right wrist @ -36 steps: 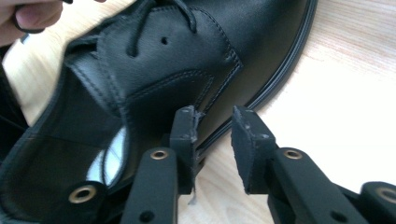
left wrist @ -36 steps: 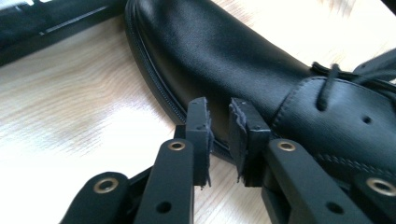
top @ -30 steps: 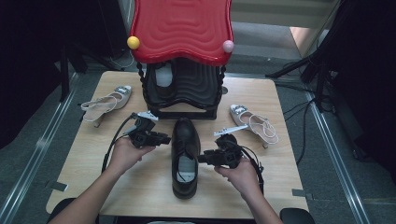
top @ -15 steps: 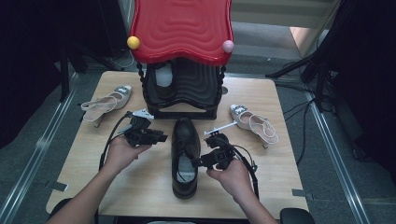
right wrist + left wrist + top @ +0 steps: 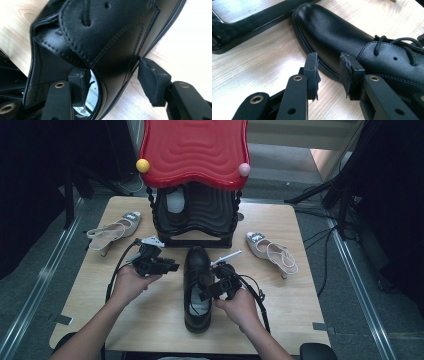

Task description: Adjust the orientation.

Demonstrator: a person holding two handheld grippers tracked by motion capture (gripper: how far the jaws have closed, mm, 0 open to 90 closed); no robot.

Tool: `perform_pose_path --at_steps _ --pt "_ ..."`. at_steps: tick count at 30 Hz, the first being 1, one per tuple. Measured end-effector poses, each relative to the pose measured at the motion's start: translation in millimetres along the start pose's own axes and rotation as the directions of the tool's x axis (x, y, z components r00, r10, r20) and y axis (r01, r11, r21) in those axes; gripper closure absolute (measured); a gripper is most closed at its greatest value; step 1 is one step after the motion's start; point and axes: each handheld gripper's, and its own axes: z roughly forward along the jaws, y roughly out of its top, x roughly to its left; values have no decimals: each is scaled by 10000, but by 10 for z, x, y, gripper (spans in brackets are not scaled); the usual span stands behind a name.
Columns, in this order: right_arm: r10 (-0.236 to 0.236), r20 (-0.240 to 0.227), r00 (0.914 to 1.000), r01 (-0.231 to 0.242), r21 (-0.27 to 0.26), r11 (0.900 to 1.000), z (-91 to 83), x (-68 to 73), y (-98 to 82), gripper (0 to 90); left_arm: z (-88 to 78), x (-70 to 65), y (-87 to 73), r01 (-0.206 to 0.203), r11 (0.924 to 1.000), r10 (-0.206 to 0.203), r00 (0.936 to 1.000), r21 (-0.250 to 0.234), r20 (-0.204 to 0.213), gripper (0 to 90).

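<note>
Releasing black shoe [image 5: 196,287], centre frame on worktop [image 5: 300,310] below red-topped rack [image 5: 194,215]: right claw [image 5: 210,292] straddles collar, jaws just opening, pads off leather. Left claw [image 5: 172,267] open beside toe, steadying, not gripping.

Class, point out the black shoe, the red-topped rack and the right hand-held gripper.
black shoe [image 5: 196,265]: high view, on its toe.
red-topped rack [image 5: 195,147]: high view, on its red top.
right hand-held gripper [image 5: 206,295]: high view, between its fingertips.
</note>
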Motion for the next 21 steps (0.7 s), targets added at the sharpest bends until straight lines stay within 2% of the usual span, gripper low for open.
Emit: perform_pose_path --at_steps 1,2,3,5,13,16,21 --pt "89 -22 10000 -88 114 9999 10 -12 0 504 -2 0 1 -12 10000 12 10000 2 9 685" --pt "193 175 9997 -197 249 9995 24 -29 1 525 -3 -1 0 -10 10000 10 10000 -22 -2 685" --pt "319 9 9995 -320 357 9989 43 -64 1 521 -4 0 1 -9 10000 9 10000 -28 5 684" --pt "829 -624 9946 -797 521 9955 71 -130 3 551 -8 4 2 -16 10000 16 10000 -28 10 685" --pt "545 -398 9977 -507 894 9947 86 -112 44 633 -30 2 15 -7 9999 6 10000 -169 -57 688" --pt "715 -429 9965 -668 1031 9924 73 -124 49 668 -37 2 21 -54 9999 53 10000 -143 -73 689" --pt "549 -9 9985 -545 1173 9916 52 -117 52 741 -53 -5 30 -68 9998 67 9999 -182 -94 692"
